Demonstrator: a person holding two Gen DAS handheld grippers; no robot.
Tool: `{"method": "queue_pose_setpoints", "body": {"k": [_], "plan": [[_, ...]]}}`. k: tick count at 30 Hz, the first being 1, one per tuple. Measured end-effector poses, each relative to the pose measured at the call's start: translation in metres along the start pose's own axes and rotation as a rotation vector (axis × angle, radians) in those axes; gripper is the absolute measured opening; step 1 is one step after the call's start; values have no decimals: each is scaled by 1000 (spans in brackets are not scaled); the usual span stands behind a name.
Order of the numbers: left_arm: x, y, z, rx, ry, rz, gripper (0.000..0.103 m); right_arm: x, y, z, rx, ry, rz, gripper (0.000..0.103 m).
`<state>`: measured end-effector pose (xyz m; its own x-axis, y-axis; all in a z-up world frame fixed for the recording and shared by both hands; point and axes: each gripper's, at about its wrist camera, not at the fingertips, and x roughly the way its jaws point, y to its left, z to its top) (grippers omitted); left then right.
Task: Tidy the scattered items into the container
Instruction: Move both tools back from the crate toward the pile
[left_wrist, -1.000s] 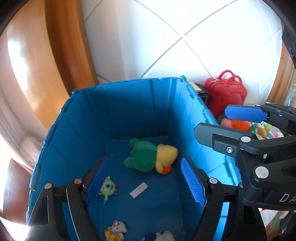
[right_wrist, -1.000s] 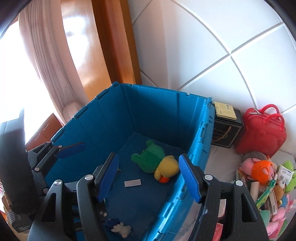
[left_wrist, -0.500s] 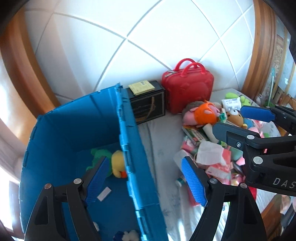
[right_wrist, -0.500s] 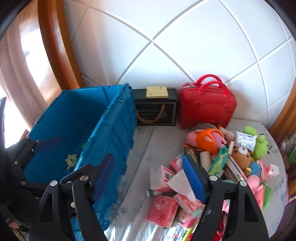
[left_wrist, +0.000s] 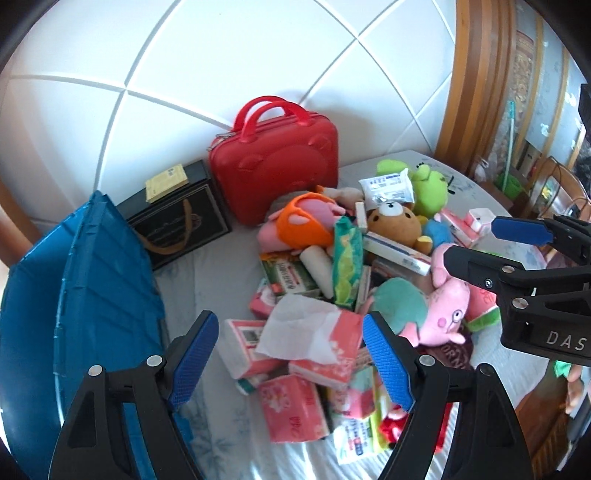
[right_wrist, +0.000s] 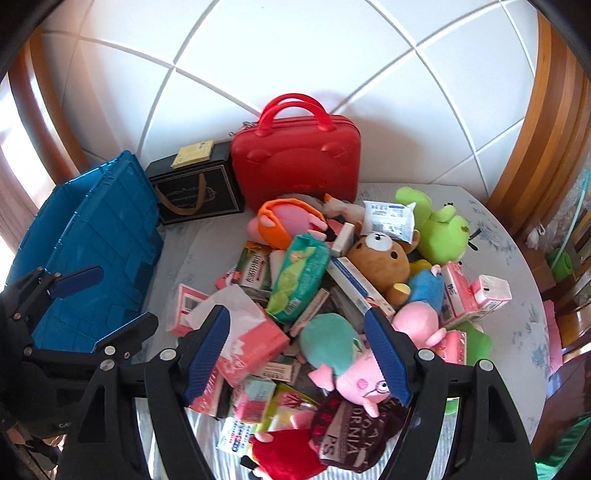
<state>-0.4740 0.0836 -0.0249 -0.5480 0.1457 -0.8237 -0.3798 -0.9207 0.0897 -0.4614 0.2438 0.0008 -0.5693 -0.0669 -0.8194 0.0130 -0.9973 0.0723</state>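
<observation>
A heap of toys and packets covers the pale cloth: a pink tissue pack (left_wrist: 325, 343) (right_wrist: 251, 339), a pink pig plush (left_wrist: 447, 306) (right_wrist: 354, 373), a brown bear (left_wrist: 395, 225) (right_wrist: 380, 258), a green frog plush (right_wrist: 443, 225) and a green wipes pack (right_wrist: 299, 280). The blue crate (left_wrist: 92, 288) (right_wrist: 92, 236) stands at the left. My left gripper (left_wrist: 291, 354) hangs open above the tissue pack. My right gripper (right_wrist: 295, 354) is open over the heap with nothing between its fingers; it also shows in the left wrist view (left_wrist: 491, 240).
A red case (left_wrist: 277, 162) (right_wrist: 295, 158) and a black box (left_wrist: 177, 218) (right_wrist: 195, 192) stand against the white padded wall behind the heap. Wooden frames rise at both sides. Small pink cartons (right_wrist: 476, 295) lie at the heap's right edge.
Both grippers swung right, away from the blue crate's inside to above the heap of toys and packets. Both stayed open and empty.
</observation>
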Motion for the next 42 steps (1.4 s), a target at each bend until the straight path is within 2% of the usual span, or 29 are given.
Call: {"method": "queue_pose_setpoints", "body": {"k": [5, 7, 10, 13, 17, 22, 34, 39, 42], "plan": [[34, -51, -2, -6, 45, -18, 81, 13, -61, -23, 8, 29, -11, 76], [47, -64, -10, -8, 77, -21, 81, 22, -80, -33, 8, 48, -7, 81], [71, -78, -25, -7, 128, -12, 81, 38, -104, -48, 10, 79, 2, 81], [94, -81, -44, -9, 174, 28, 81, 59, -122, -64, 30, 115, 23, 81], [116, -60, -61, -58, 222, 75, 81, 83, -136, -78, 55, 153, 54, 82], [119, -36, -69, -110, 229, 99, 81, 99, -147, -84, 80, 176, 58, 82], [117, -23, -60, -145, 187, 93, 81, 97, -157, -78, 103, 149, 69, 82], [111, -28, -72, -138, 142, 88, 81, 104, -146, -100, 107, 156, 134, 82], [113, -17, -99, -135, 143, 121, 81, 105, -127, -121, 93, 155, 188, 82]]}}
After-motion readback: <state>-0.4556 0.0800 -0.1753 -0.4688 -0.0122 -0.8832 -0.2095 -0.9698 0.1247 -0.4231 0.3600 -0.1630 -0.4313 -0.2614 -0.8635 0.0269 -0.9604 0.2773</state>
